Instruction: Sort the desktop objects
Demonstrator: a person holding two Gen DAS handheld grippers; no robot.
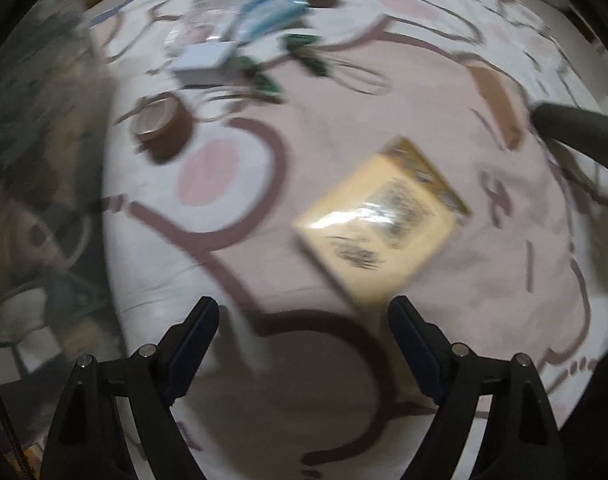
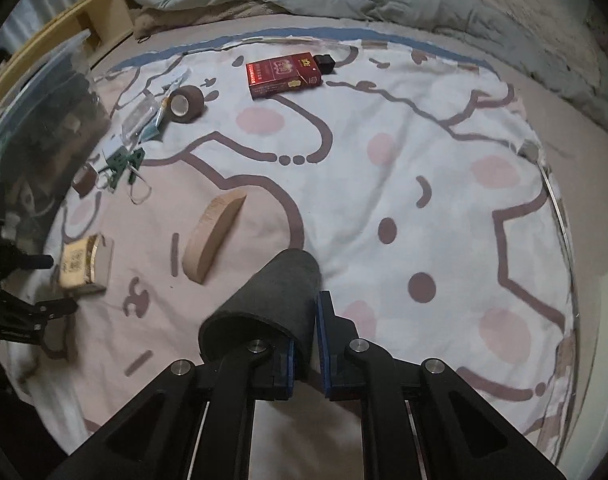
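Bedsheet [image 2: 424, 184] edge beyond red box [image 2: 281, 75]

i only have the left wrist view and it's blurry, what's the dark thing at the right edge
observer: a dark grey tube; the right hand-held gripper is shut on its wall, one pad inside.
operator: and the brown smear near it
observer: a wooden block with one curved side, lying apart from the tube.
operator: anything behind the red box
observer: a small black cube at the far corner of the red box.
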